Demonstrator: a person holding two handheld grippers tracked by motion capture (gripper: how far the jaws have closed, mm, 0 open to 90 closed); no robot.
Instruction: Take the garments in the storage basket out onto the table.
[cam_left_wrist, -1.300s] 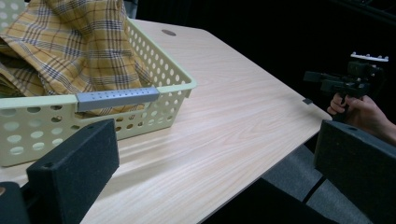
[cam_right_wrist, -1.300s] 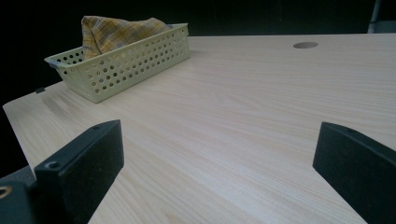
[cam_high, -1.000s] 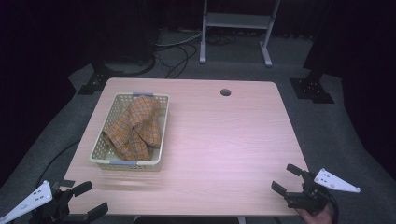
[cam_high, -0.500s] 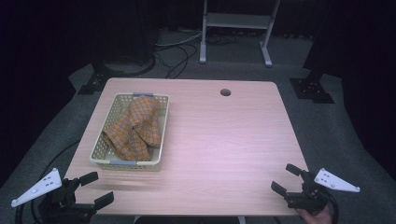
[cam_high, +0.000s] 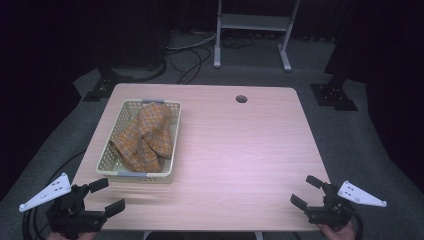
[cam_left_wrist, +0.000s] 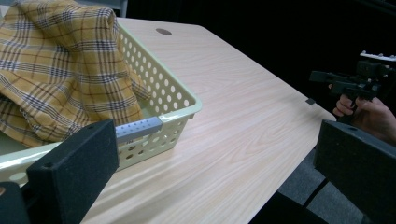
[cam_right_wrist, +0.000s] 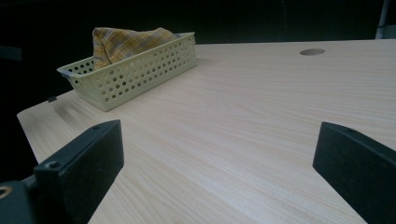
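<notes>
Left gripper (cam_high: 101, 196) has moved right toward the basket's (cam_high: 104, 159) near end, jaws wide; right gripper (cam_high: 311, 192) idle at near right, jaws wide. Plaid cloth (cam_high: 145, 135) lies bunched in basket, ungrasped; pickup not started

My two black hand-held grippers, left (cam_high: 104, 196) and right (cam_high: 309, 192), have blocky matte jaws, screw holes, grey three-cornered perforated plates and black trailing cables.

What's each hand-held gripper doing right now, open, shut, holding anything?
Left hand-held gripper: open, holding nothing, near the basket with the plaid cloth.
Right hand-held gripper: open, holding nothing, at the table's near right corner.
</notes>
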